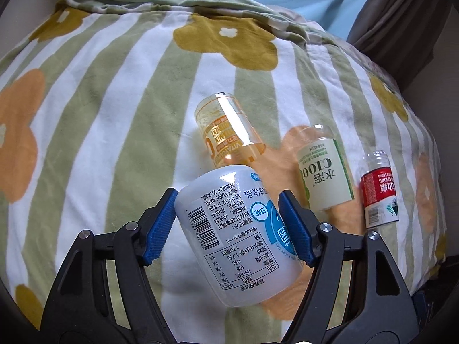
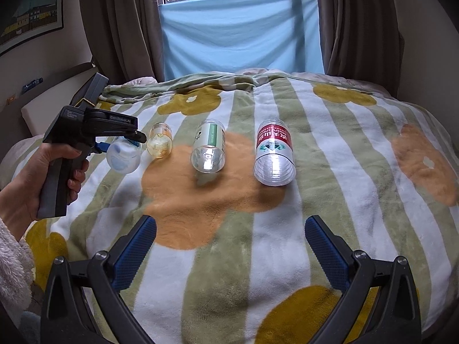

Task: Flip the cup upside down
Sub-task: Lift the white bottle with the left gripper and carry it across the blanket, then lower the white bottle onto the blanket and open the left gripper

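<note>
The left tongs (image 1: 228,222) are clenched on the white cup (image 1: 235,223), blue pads (image 1: 162,223) pressed to both its sides – it tilts just above the striped blanket (image 1: 114,100) on the bed. The right tongs (image 2: 231,246) hang released over bare blanket. Farther off lie three more cups – the orange cup (image 1: 226,140), green-label cup (image 1: 327,169) and red-label cup (image 1: 378,189).

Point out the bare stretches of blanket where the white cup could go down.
Free: the wide patch between the right claw and the row of cups, and the blanket right of the red-label cup. Crowded: the left end, where the left claw holds the white cup beside the orange cup and green-label cup.
</note>
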Tool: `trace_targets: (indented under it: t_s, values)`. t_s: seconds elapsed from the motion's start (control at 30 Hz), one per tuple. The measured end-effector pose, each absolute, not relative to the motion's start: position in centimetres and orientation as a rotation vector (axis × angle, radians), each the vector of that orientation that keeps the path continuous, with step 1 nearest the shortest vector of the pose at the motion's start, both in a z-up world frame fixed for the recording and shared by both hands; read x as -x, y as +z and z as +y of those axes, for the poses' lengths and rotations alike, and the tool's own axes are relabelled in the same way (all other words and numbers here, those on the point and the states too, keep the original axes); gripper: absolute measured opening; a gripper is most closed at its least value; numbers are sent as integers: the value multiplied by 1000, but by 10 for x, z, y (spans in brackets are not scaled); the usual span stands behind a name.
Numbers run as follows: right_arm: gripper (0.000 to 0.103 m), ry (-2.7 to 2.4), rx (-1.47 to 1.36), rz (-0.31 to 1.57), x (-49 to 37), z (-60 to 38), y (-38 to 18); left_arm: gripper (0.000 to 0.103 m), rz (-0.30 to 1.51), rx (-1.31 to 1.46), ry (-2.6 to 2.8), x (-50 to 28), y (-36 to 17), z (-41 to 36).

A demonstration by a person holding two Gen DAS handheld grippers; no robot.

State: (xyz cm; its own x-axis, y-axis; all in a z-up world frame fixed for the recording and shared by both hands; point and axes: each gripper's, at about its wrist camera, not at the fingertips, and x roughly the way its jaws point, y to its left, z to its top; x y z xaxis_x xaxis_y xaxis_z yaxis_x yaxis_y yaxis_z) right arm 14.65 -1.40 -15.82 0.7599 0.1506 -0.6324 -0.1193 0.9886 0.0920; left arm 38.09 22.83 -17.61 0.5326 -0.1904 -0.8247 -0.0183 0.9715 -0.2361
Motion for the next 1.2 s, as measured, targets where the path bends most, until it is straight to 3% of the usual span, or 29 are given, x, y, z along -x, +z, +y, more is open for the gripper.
trace_targets:
  t_s: [0.33, 0.73, 1.1, 1.17, 1.2]
  values:
    - [103, 113, -86, 674, -119, -38, -140, 69, 1028, 24, -343, -297, -148, 151]
    - [103, 72, -127, 645, -98, -73, -127, 69, 1158, -65, -370, -258, -215, 104]
    - [103, 60, -146, 651, -82, -93, -123, 71, 1153, -77, -345, -257, -231, 100]
    - [103, 62, -145, 648, -80, -94, -121, 78, 1154, -93, -339, -256, -230, 98]
    - [103, 62, -145, 647, -79, -93, -120, 91, 1150, -106, -333, -255, -229, 97]
